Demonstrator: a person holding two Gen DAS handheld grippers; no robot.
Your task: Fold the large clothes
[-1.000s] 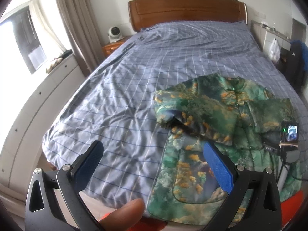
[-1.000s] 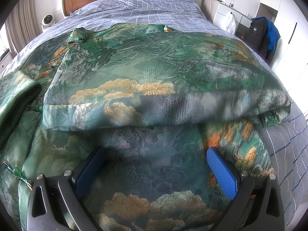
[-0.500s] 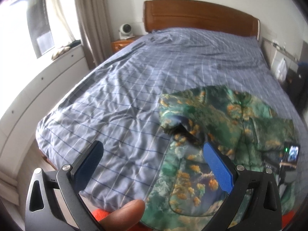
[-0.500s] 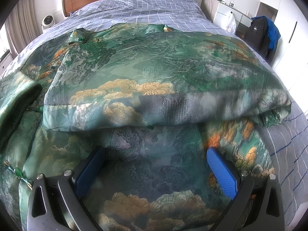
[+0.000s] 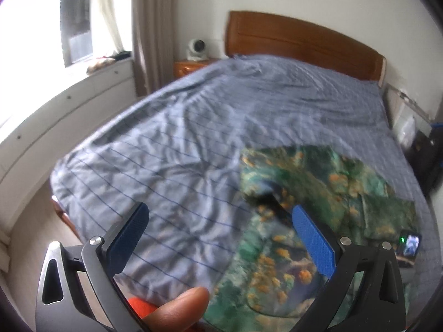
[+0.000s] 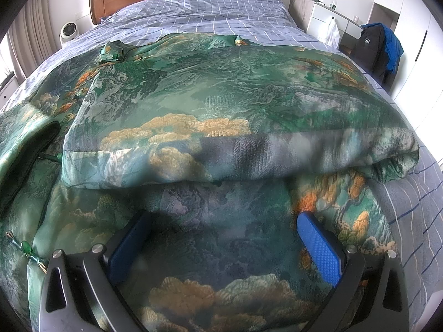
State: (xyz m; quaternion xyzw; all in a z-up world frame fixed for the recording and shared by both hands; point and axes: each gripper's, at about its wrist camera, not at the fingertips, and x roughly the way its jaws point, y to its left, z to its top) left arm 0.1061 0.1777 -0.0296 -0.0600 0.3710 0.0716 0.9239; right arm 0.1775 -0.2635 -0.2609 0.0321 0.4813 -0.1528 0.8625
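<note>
A green jacket with orange and gold landscape print (image 5: 313,193) lies on the near right part of the bed, both sleeves folded across its front. My left gripper (image 5: 218,215) is open and empty, held in the air above the bed's near edge, left of the jacket. My right gripper (image 6: 224,227) is open and empty, low over the jacket's lower front (image 6: 221,249), just below the folded sleeve (image 6: 221,127). The other gripper's device with a lit screen (image 5: 409,246) rests on the jacket's right side.
The bed has a blue checked sheet (image 5: 193,127) and a wooden headboard (image 5: 299,44). A nightstand with a small white fan (image 5: 195,48) stands left of it. A white desk (image 6: 329,13) and a chair with dark and blue clothing (image 6: 379,47) stand right.
The left gripper has pulled back and swung left and up, so the jacket sits lower right in its blurred view. The right gripper and the jacket have not moved.
</note>
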